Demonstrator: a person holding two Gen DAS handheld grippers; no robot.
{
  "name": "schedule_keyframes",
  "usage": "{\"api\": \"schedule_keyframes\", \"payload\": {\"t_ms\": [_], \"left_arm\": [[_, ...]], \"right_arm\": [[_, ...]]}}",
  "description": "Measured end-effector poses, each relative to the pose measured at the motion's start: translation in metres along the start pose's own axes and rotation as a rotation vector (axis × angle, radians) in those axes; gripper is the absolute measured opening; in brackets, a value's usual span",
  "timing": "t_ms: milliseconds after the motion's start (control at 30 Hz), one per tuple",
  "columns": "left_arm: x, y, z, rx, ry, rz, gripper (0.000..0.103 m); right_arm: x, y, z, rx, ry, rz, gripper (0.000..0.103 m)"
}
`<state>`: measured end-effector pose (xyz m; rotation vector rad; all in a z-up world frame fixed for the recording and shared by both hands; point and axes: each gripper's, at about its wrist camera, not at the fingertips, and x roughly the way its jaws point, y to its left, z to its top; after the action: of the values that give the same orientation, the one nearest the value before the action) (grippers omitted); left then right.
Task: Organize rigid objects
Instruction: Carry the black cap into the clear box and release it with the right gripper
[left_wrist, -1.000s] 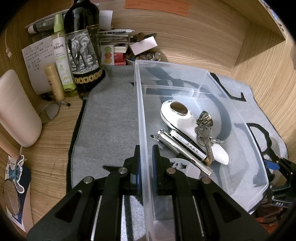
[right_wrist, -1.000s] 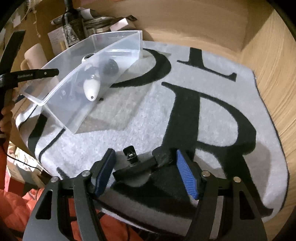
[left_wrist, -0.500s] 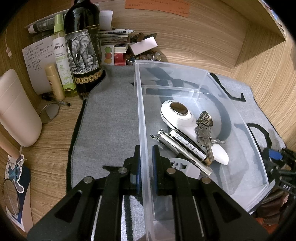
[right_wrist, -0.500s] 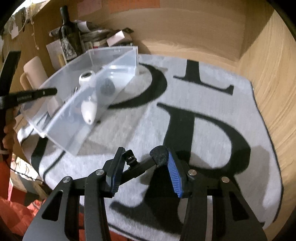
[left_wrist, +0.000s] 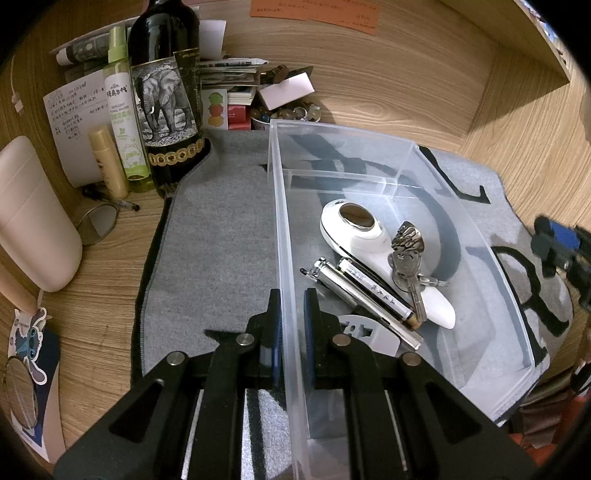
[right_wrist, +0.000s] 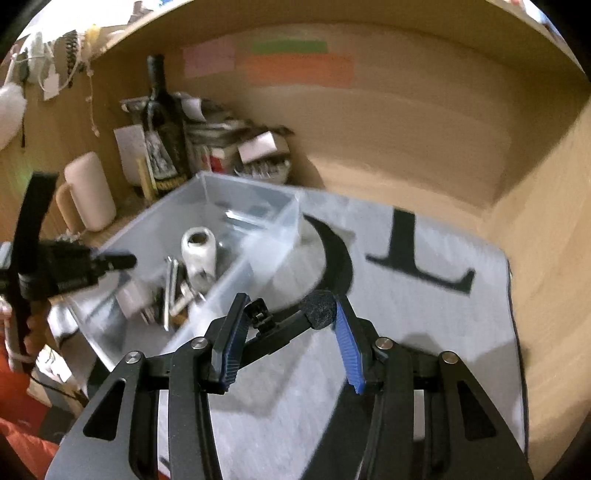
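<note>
The grey mat (right_wrist: 424, 295) is almost bare apart from the clear plastic box (left_wrist: 406, 158) resting on it. The left gripper (left_wrist: 291, 325) is pinched narrow on the box's near wall, steadying it. Inside already lie a white massager (left_wrist: 362, 236), two metal pens (left_wrist: 365, 299), a bunch of keys (left_wrist: 406, 262) and a small white piece (left_wrist: 365, 332). The right gripper (right_wrist: 288, 332), its jaws just closed in, clamps a black clip-like tool (right_wrist: 291, 325) and holds it above the mat, just beside the box. Judging by this, most sorting is done; this tool looks like the last item to go in
</note>
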<state>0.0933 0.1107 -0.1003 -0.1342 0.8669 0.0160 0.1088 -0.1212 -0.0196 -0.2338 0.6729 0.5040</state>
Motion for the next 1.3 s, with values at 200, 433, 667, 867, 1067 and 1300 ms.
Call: {"api": "schedule_keyframes", "payload": {"t_ms": [200,433,667,867,1067,1300], "left_arm": [[0.000,0.000,0.000,0.002,-0.001,0.003,0.009],[0.000,0.000,0.000,0.001,-0.001,-0.001,0.009],[0.000,0.001,0.000,-0.002,0.000,-0.007,0.009],[0.000,0.002,0.000,-0.005,0.000,-0.013,0.009],[0.001,0.004,0.001,-0.003,0.002,-0.022,0.009],[0.001,0.006,0.002,-0.001,0.004,-0.027,0.009]], "right_arm": [[0.008,0.018,0.025,-0.061,-0.037,0.040,0.042],[0.032,0.041,0.040,-0.119,-0.026,0.107,0.042],[0.060,0.061,0.046,-0.164,0.037,0.166,0.042],[0.083,0.075,0.045,-0.189,0.111,0.199,0.043],[0.091,0.078,0.043,-0.185,0.141,0.206,0.043],[0.095,0.072,0.044,-0.156,0.146,0.196,0.065]]}}
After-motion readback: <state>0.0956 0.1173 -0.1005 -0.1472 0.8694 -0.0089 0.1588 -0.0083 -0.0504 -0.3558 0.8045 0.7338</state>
